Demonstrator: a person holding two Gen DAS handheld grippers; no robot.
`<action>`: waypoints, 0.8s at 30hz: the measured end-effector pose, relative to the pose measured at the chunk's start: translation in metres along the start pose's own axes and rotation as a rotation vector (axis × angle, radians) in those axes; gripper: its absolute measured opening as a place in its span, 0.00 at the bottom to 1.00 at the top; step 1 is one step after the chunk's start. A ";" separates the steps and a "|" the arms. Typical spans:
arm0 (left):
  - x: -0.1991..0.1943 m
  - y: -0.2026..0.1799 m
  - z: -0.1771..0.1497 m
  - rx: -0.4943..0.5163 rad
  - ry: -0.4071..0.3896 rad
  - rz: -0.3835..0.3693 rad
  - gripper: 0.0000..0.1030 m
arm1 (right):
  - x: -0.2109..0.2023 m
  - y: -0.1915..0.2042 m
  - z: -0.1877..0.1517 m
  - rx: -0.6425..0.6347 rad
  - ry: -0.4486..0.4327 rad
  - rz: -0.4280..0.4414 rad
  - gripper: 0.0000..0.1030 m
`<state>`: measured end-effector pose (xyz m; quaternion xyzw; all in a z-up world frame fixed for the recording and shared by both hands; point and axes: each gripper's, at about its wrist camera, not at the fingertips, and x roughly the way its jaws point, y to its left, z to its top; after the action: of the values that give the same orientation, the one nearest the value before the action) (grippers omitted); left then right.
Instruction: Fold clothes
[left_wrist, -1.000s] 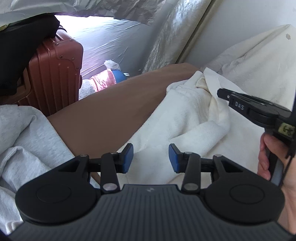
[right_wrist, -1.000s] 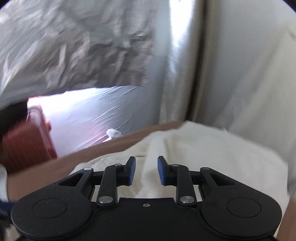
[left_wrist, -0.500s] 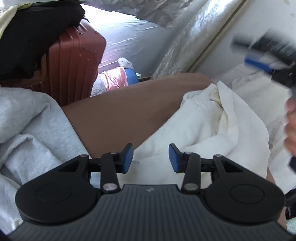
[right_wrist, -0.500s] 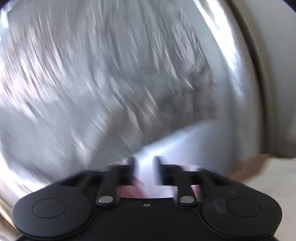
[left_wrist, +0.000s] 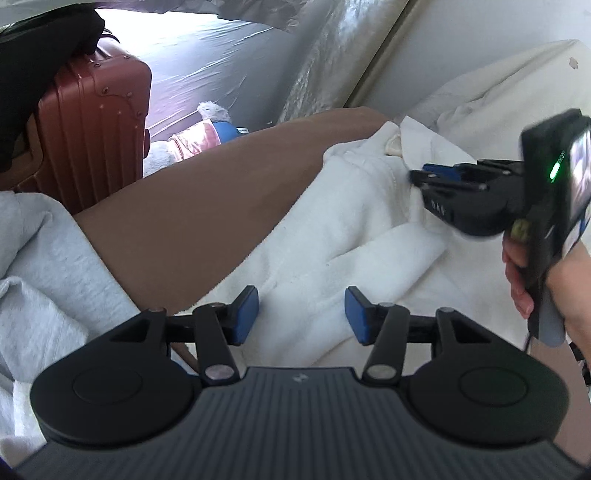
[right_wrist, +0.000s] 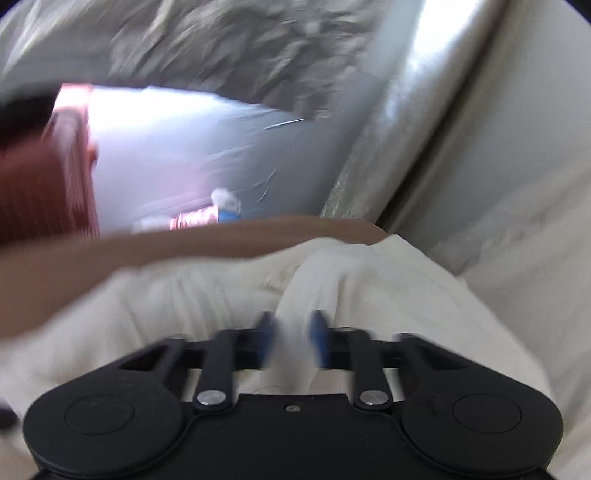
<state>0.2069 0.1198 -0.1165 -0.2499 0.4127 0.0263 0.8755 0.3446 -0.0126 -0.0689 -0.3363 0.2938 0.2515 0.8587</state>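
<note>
A brown bed surface (left_wrist: 207, 206) meets silvery foil curtains (left_wrist: 325, 55), a maroon suitcase (left_wrist: 92, 122) standing beyond

Both wrist views look low and close over the white garment (left_wrist: 332, 229), the right blurred.

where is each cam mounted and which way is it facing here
Left wrist: on the left gripper, facing a fluffy white garment on the brown surface; the right gripper and a hand show.
Right wrist: on the right gripper, low over that garment, blurred.
Both show the maroon ribbed suitcase.
</note>
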 end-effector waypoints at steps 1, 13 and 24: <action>0.000 -0.002 0.000 0.024 -0.005 0.017 0.36 | 0.000 0.006 -0.004 -0.060 -0.007 -0.047 0.08; -0.033 0.024 0.006 -0.025 -0.147 0.202 0.00 | -0.038 -0.084 -0.021 0.711 -0.358 0.330 0.08; -0.010 0.031 0.006 -0.069 -0.015 0.018 0.19 | -0.043 -0.082 -0.035 0.887 -0.267 0.405 0.41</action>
<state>0.1972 0.1514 -0.1188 -0.2758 0.4074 0.0501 0.8691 0.3544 -0.1016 -0.0255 0.1598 0.3193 0.3048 0.8830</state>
